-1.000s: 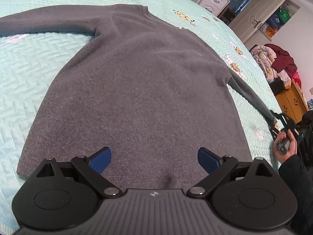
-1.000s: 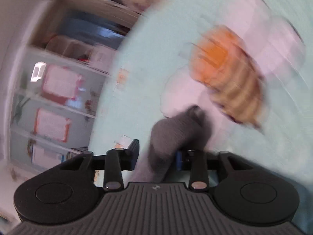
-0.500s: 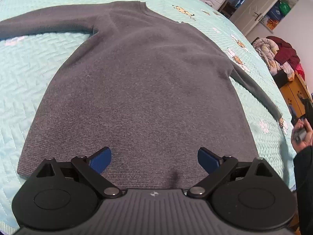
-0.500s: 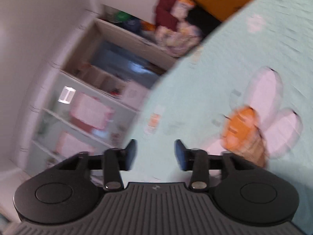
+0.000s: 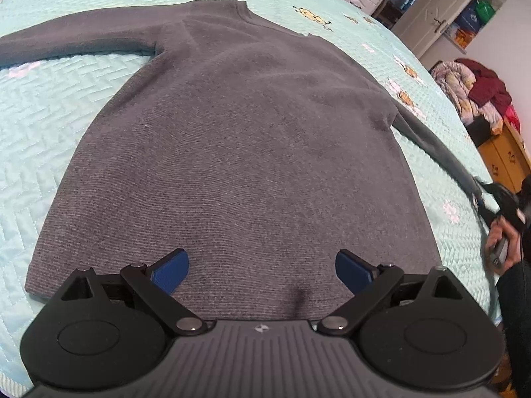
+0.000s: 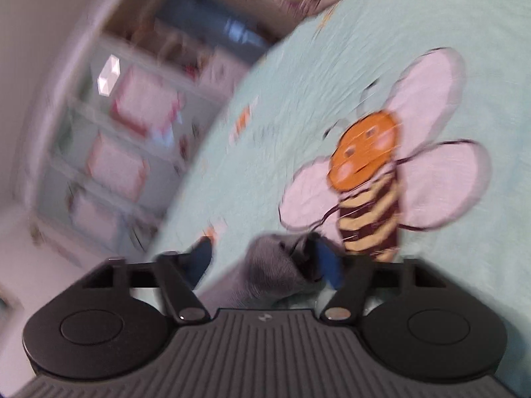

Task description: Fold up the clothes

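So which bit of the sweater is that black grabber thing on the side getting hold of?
On the pale teal bee-print quilt lies a grey sweater, spread flat. Its right sleeve runs down toward the bed's edge, and the sleeve cuff at its tip sits between the right gripper's blue pads. Unlike the other sleeve, stretched out far from any gripper, this one ends beside a person's hand.

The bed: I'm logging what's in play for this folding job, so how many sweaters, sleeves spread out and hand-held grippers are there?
Sweaters: 1, the grey sweater
Sleeves spread out: 2, left sleeve, right sleeve
Hand-held grippers: 2, left hand-held gripper, right hand-held gripper
Total: 5
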The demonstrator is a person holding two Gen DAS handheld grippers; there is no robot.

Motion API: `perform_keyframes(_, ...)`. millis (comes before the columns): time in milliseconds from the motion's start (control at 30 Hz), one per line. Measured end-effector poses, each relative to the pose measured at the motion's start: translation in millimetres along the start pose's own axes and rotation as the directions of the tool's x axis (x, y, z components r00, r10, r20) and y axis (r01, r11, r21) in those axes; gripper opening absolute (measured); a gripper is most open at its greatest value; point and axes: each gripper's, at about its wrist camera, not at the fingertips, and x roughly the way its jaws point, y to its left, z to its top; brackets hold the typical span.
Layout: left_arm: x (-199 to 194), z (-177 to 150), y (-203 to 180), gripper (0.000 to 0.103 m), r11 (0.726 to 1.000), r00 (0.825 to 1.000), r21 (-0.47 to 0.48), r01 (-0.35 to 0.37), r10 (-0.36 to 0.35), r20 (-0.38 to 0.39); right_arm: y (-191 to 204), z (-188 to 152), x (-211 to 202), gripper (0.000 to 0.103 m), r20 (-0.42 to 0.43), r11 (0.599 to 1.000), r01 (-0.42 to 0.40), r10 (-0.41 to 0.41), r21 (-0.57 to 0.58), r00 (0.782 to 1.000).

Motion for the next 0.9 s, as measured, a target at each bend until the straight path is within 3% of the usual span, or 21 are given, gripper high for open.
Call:
perform_keyframes(33,0,0,-2,0.098,1.000,1.000,0.013,-0.003,0.003,-0.004,6,3,11,0.007,-0.051,0.999,0.031,-0.032,-0.023,0.998)
perform_keyframes(100,-2,0,-6,0.098,0.999,1.000,0.037,-0.013,0.013,-0.004,27,7,13,0.006,-0.020,0.995,0.051,-0.053,-0.084,0.998)
perform_keyframes(200,-1,1,-3,0.098,1.000,1.000,0.019,-0.016,0.016,-0.002,59,33,-4,0.007,0.120,0.993,-0.036,0.050,-0.116,0.992)
perform_keyframes(267,2,2,-2,0.098,1.000,1.000,0.002,-0.015,0.015,-0.004,60,43,8,0.010,0.139,0.996,0.053,-0.043,-0.068,0.989)
perform_keyframes(300,2,1,-3,0.098,1.000,1.000,0.007,-0.014,0.014,-0.004,51,42,20,0.021,0.084,0.994,0.105,-0.104,-0.006,0.991)
perform_keyframes(367,2,-1,-4,0.098,1.000,1.000,0.022,-0.012,0.012,-0.004,33,39,41,0.030,-0.024,0.972,0.208,-0.207,0.107,0.978)
perform_keyframes(433,3,-2,-4,0.098,0.999,1.000,0.040,-0.013,0.013,-0.008,18,18,24,0.033,0.055,0.965,0.173,-0.187,0.197,0.981)
perform_keyframes(467,5,-2,-3,0.098,0.999,1.000,0.042,-0.013,0.014,-0.013,14,5,15,0.044,0.089,0.966,0.148,-0.170,0.214,0.981)
perform_keyframes(567,7,-1,-1,0.098,1.000,1.000,0.024,-0.007,0.008,-0.010,13,-34,1,0.047,0.127,0.973,0.079,-0.108,0.217,0.986)
perform_keyframes(767,3,-2,-5,0.098,1.000,1.000,0.026,0.001,-0.001,-0.002,37,-63,34,0.047,0.060,0.975,-0.008,-0.005,0.221,0.998)
perform_keyframes(867,-1,-2,-3,0.098,1.000,1.000,0.023,0.002,-0.002,0.000,39,-57,56,0.044,0.073,0.959,-0.042,0.022,0.282,0.997)
perform_keyframes(900,-2,-1,-1,0.098,1.000,1.000,0.018,0.001,-0.001,0.005,38,-52,63,0.027,0.061,0.952,-0.056,0.039,0.300,0.997)
